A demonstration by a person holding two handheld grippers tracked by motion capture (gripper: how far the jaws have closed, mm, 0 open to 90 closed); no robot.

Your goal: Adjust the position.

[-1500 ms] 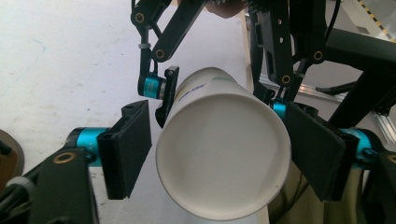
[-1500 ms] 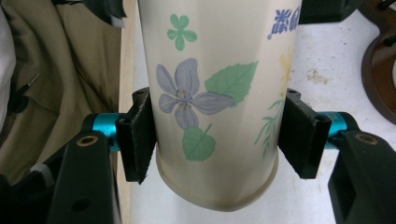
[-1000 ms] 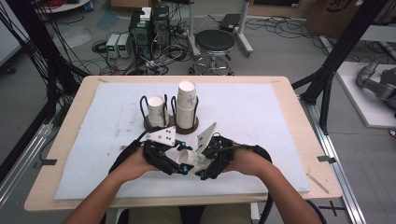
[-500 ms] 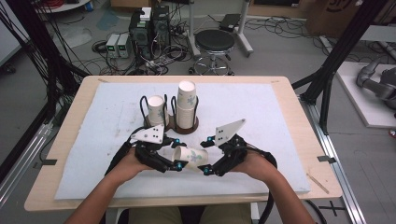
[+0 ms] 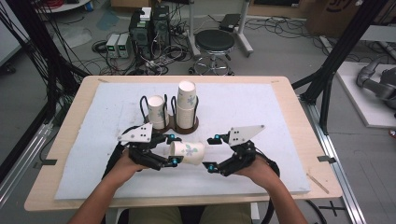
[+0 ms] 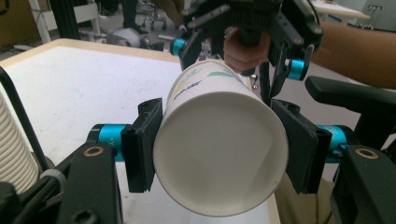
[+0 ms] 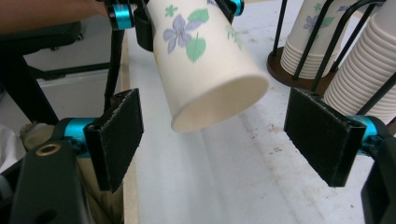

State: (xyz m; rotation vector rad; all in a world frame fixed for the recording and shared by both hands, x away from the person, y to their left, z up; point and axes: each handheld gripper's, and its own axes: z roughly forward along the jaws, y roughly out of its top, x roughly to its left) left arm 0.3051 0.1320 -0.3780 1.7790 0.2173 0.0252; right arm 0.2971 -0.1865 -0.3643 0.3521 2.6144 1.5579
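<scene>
The left gripper (image 5: 172,149) clamps a flowered paper cup (image 5: 187,153) sideways; the right gripper (image 5: 213,153) gapes wide, empty; probably bound for the stacks in the wire cup rack (image 5: 171,111), not yet there.

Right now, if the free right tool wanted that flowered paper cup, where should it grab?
Probably the cup's narrow base end, coming from the right. The cup lies sideways with its base toward the right tool, whose jaws stand open around it; the left tool already clamps the rim end.

high: above, looking down at table (image 5: 261,107) | claw views: close, facing, share cup (image 6: 219,149)
</scene>
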